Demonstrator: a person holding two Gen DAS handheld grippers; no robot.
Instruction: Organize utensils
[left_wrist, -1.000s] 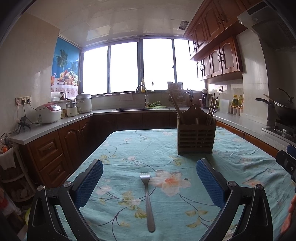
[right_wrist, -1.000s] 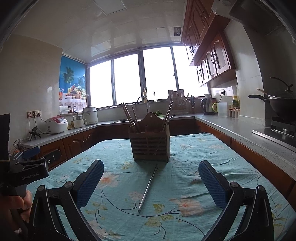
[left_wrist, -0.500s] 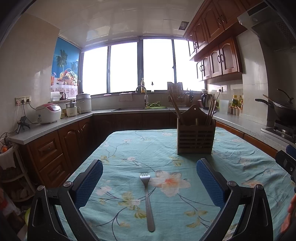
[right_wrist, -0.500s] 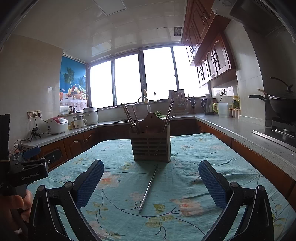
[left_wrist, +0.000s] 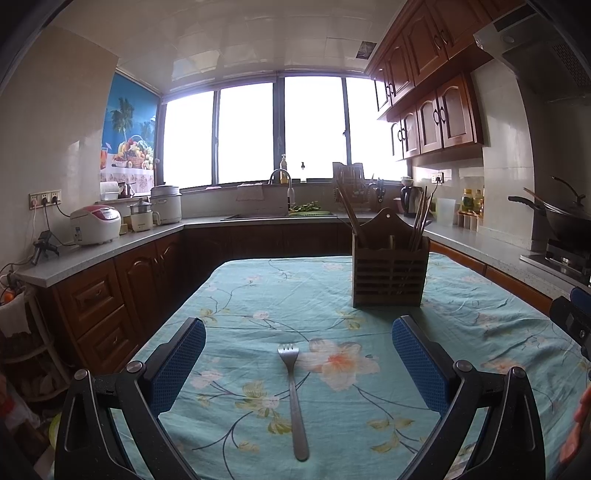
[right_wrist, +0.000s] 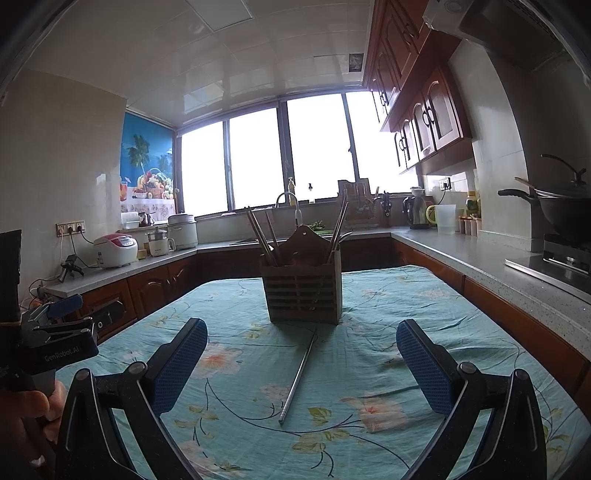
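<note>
Nothing is really moving since the earlier frames: both views are matching them, with only a tiny drift of the right wrist view toward the holder. We are holding the left gripper (left_wrist: 298, 354) wide open and empty, its blue pads (left_wrist: 177, 363) sitting at the lower left and lower right of the left wrist frame. Fork (left_wrist: 293, 398) is lying flat on the tablecloth (left_wrist: 258, 295) at bottom centre, between the pads but not touching them, tines pointing away from the camera. Holder (left_wrist: 390, 275) is standing upright right of centre, well beyond the fork, with chopsticks (left_wrist: 419, 219) sticking up out of it.

We are keeping the right gripper (right_wrist: 301, 356) spread wide too, gripping nothing, pads (right_wrist: 424, 369) at the lower corners of the right wrist frame. Metal rod (right_wrist: 298, 376) is lying on the cloth at lower centre, between the pads, its far end just in front of the holder (right_wrist: 302, 293), which is sitting mid-frame. Whether the rod is a chopstick or something else, we cannot tell. At the lower left edge of this frame, the left gripper body (right_wrist: 55, 343) is showing, with a hand (right_wrist: 29, 410) wrapped round its handle.
</note>
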